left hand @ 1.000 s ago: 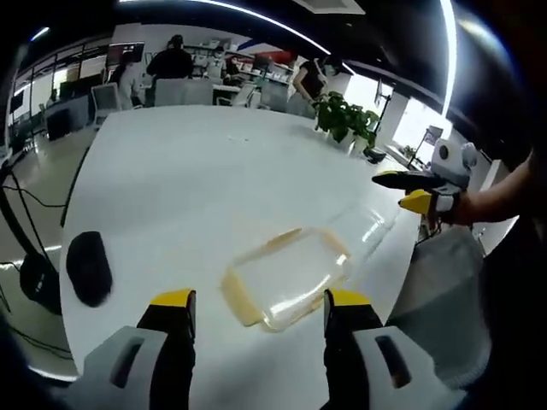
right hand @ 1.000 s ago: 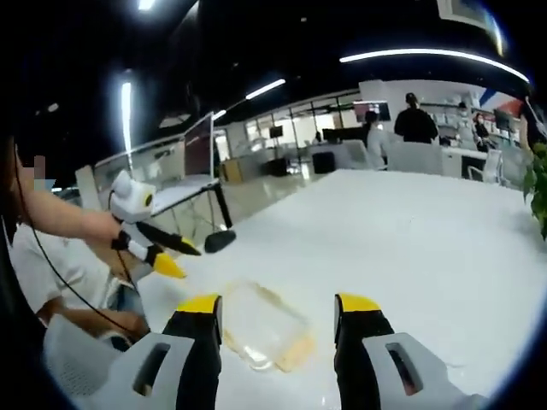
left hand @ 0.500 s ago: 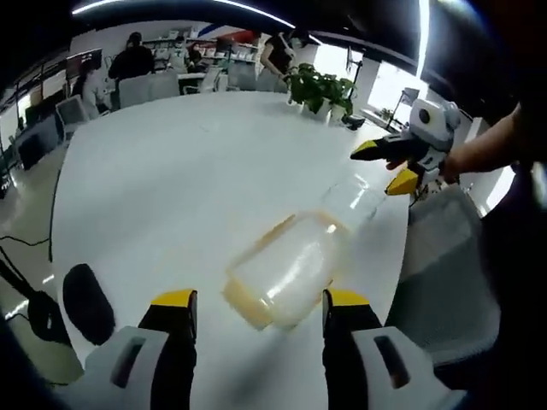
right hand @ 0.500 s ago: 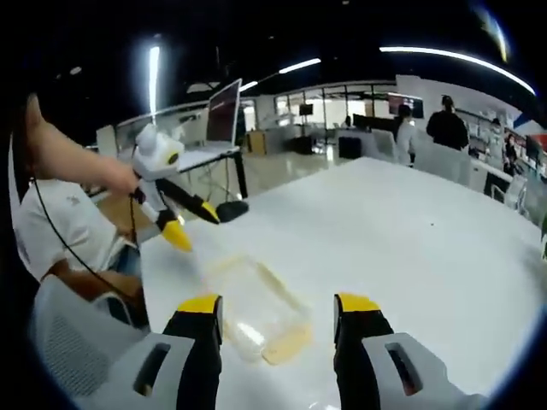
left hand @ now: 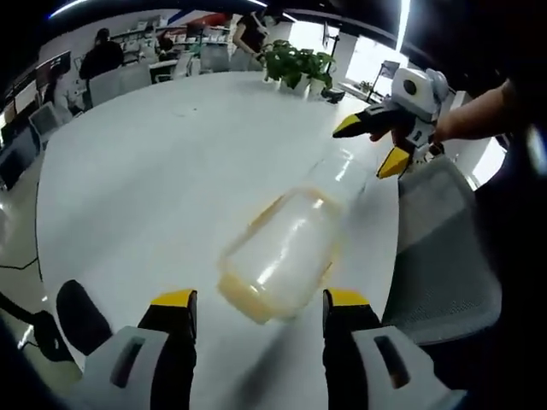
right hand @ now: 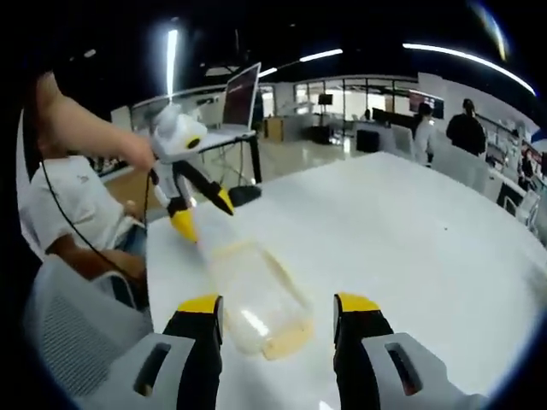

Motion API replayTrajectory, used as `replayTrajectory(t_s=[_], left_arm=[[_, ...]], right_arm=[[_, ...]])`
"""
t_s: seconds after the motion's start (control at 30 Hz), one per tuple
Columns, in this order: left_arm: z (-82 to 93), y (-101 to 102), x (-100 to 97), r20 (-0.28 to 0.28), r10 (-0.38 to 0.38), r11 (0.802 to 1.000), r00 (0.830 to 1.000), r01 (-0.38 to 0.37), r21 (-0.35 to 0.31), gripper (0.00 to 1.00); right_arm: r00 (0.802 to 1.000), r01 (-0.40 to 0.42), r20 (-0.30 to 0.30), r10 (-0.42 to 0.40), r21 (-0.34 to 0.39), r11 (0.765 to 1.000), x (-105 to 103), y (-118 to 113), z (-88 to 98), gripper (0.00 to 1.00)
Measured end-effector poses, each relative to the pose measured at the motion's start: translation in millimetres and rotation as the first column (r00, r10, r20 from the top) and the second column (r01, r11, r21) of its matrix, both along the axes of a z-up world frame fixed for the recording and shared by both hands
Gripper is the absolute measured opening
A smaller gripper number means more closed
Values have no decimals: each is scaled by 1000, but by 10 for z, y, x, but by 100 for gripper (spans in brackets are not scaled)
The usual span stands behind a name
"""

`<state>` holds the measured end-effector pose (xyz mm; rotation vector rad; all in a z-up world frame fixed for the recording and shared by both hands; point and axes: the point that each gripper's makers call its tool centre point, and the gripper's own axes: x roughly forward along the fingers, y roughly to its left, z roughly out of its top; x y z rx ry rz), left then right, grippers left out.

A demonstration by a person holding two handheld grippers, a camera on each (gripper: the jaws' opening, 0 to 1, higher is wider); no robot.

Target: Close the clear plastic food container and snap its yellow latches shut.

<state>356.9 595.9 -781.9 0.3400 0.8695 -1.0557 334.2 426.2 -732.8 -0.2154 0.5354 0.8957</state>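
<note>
Left gripper view is showing the clear plastic food container (left hand: 282,256) lying on the white table (left hand: 154,162), close to the table's edge nearest the person. The container's clear lid (left hand: 340,179) is standing raised at its far end, and a yellow latch (left hand: 244,301) is running along its near end. The left gripper (left hand: 258,309) is hovering just short of the container, its yellow-tipped jaws spread apart with nothing between them, the near end of the container showing in the gap. Beyond the container's far end, the right gripper (left hand: 383,141) is reaching in, held by a person's hand, with its jaws parted and gripping nothing. A grey chair (left hand: 444,256) is sitting just off the table edge beside the container. A dark object (left hand: 81,312) is resting on the table to the left of the container, and a potted plant (left hand: 295,64) is standing at the table's far side.

In the right gripper view, the container (right hand: 252,295) is lying just ahead of the right gripper (right hand: 278,316), whose jaws are wide and empty. The left gripper (right hand: 201,209) is hanging past the container's raised lid, jaws apart, near the table (right hand: 410,231) edge.
</note>
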Motion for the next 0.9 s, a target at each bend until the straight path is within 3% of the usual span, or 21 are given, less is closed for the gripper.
replayTrajectory(t_s=[0.2, 0.43, 0.77, 0.9], left_arm=[[-39, 35, 52, 4, -50, 998, 999, 50, 45, 59], [-135, 51, 70, -17, -120, 987, 993, 122, 103, 59], [-190, 25, 99, -20, -181, 973, 983, 182, 146, 59], [-252, 27, 99, -20, -236, 954, 972, 236, 187, 59]], right_arm=[[1000, -27, -15, 26, -33, 999, 18, -14, -75, 50], [994, -113, -13, 113, -107, 988, -46, 6, -195, 49], [991, -137, -29, 134, -127, 982, -27, 6, -278, 49], [986, -161, -66, 152, -168, 973, -27, -36, -385, 43]])
